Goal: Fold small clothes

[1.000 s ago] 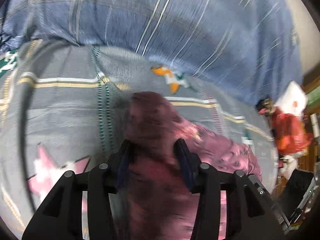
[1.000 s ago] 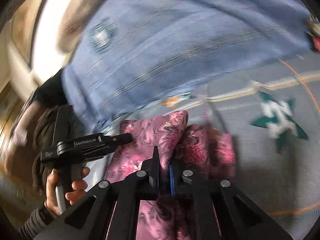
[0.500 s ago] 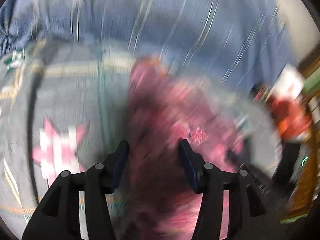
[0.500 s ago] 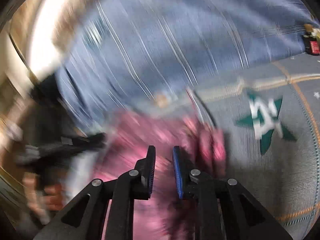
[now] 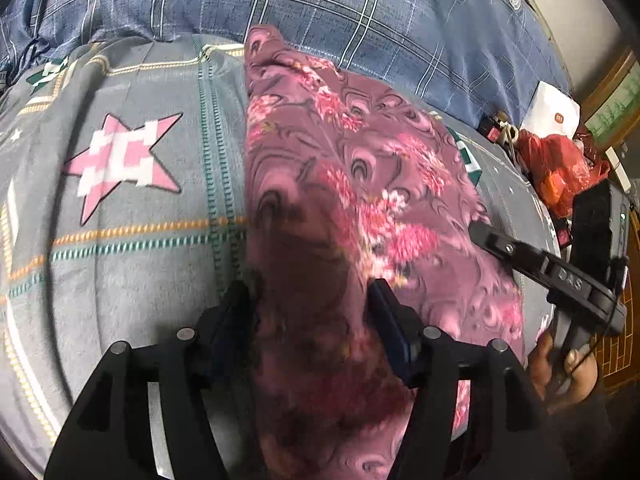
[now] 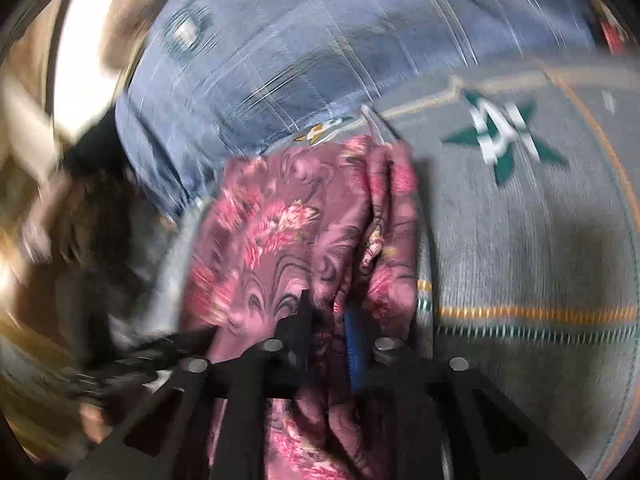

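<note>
A purple-pink floral garment (image 5: 360, 168) lies spread lengthwise on the grey star-patterned blanket (image 5: 120, 240). My left gripper (image 5: 312, 308) hangs over its near end. Its jaws are opening, and dark shadowed cloth lies between them without being pinched. At the garment's right edge a hand carries my right gripper (image 5: 480, 236). In the right wrist view the right gripper (image 6: 330, 320) stands with its jaws narrow and a bunched fold of the floral garment (image 6: 280, 220) caught between the pads. The left gripper there is only a dark blur at the lower left.
A blue plaid quilt (image 5: 360, 20) is piled along the far side of the blanket. At the right edge are a red plastic bag (image 5: 560, 168), a white box (image 5: 554, 110) and a black device (image 5: 596, 224).
The garment went from a bunched heap to a long flat spread reaching toward the plaid quilt. My left jaws have widened. The right jaws show a slightly wider gap, still with cloth inside.
</note>
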